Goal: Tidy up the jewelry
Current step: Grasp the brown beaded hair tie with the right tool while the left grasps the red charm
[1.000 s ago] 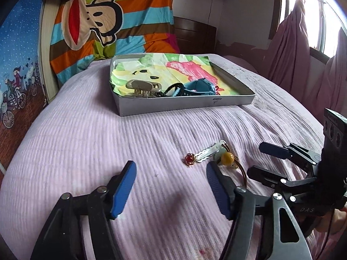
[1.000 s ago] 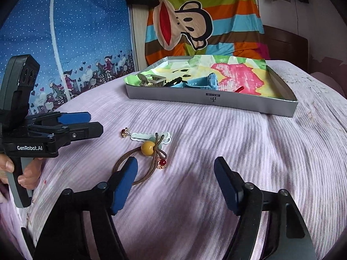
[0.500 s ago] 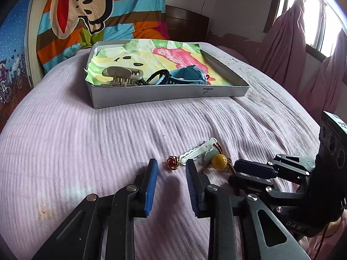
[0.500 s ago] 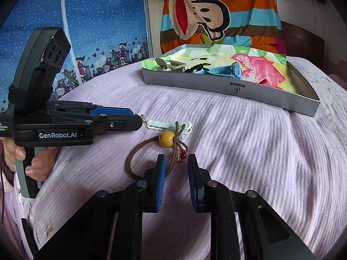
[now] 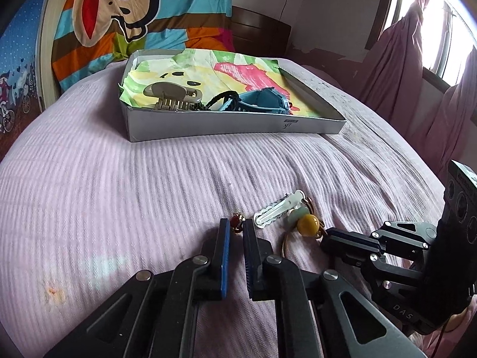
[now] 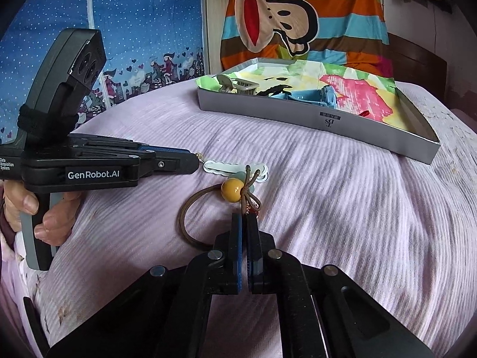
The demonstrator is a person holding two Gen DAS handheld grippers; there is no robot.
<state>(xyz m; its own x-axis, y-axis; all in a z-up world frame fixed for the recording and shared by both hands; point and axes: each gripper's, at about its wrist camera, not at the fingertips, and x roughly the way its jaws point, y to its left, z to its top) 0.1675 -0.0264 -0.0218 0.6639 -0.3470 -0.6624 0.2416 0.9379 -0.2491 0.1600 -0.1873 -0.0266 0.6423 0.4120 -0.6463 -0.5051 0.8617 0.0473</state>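
On the pink bedspread lie a small red-stone gold jewel [image 5: 236, 221], a pale scalloped hair clip [image 5: 277, 210] and a brown hair tie [image 6: 190, 223] with a yellow bead [image 6: 231, 190]. My left gripper [image 5: 236, 224] has its jaws closing with the red jewel pinched between the fingertips; in the right wrist view a gold bit sticks out of the left gripper [image 6: 195, 161]. My right gripper [image 6: 244, 217] is closing tight on the hair tie's small red charm [image 6: 253, 212], just below the bead. In the left wrist view the right gripper [image 5: 325, 237] touches the tie beside the bead.
A shallow grey box [image 5: 238, 125] lined with bright paper stands farther up the bed, holding a beige claw clip [image 5: 171, 95], a blue claw clip [image 5: 262, 101] and a black cord. A striped monkey blanket hangs behind. Pink curtains hang at the right.
Both grippers went from wide open to nearly closed. The left one moved forward and down onto the red jewel; the right one pinched the hair tie's charm.
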